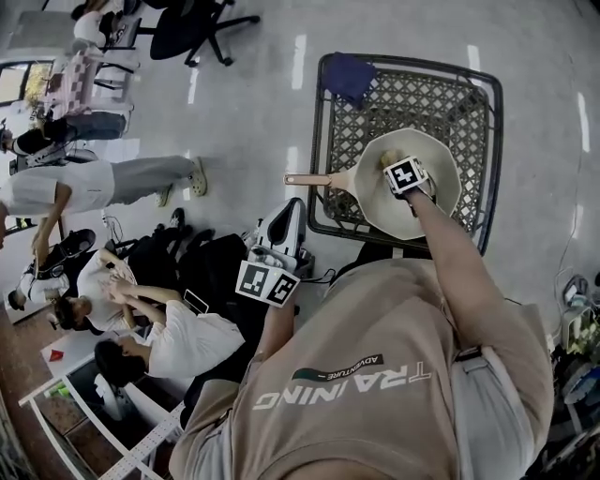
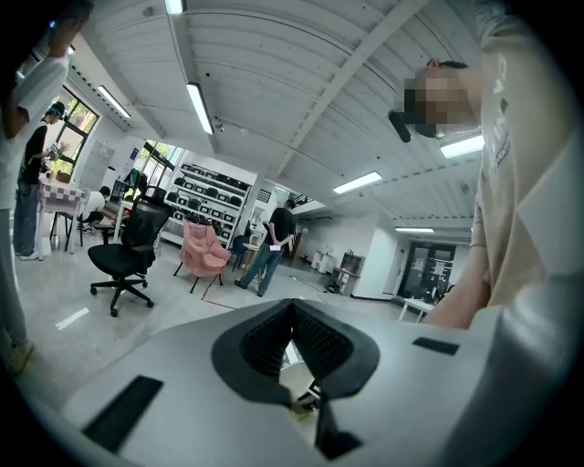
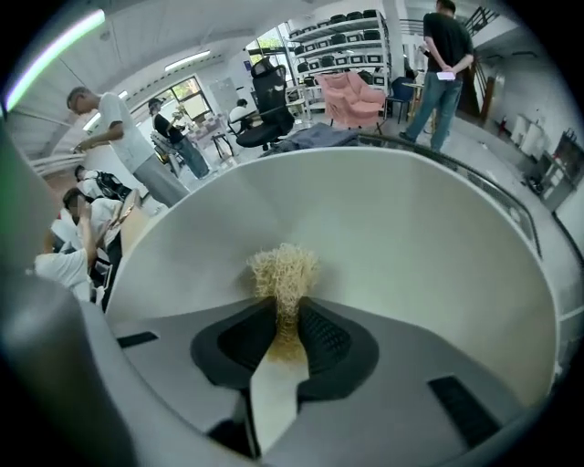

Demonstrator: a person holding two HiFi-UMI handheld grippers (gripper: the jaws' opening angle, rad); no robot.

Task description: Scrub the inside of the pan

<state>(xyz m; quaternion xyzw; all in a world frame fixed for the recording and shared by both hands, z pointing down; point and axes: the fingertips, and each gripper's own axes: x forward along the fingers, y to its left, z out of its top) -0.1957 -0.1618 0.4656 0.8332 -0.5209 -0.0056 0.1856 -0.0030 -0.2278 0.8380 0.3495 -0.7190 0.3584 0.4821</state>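
A cream pan (image 1: 427,202) with a wooden handle (image 1: 309,179) lies on a black lattice table (image 1: 422,94). My right gripper (image 1: 401,172) reaches down into the pan, its marker cube on top. In the right gripper view, the right gripper (image 3: 286,306) is shut on a straw-coloured fibre scrubber (image 3: 283,269) whose tuft rests against the pan's pale inner wall (image 3: 411,237). My left gripper (image 1: 286,225) hangs near my body, off the table's left edge. In the left gripper view, the left gripper (image 2: 292,306) points out into the room, tips together with nothing between them.
A dark blue cloth (image 1: 349,77) lies at the table's far left corner. Several people (image 1: 141,319) sit or stand on the floor to the left, near bags and an office chair (image 1: 187,28). A white shelf frame (image 1: 84,412) stands at bottom left.
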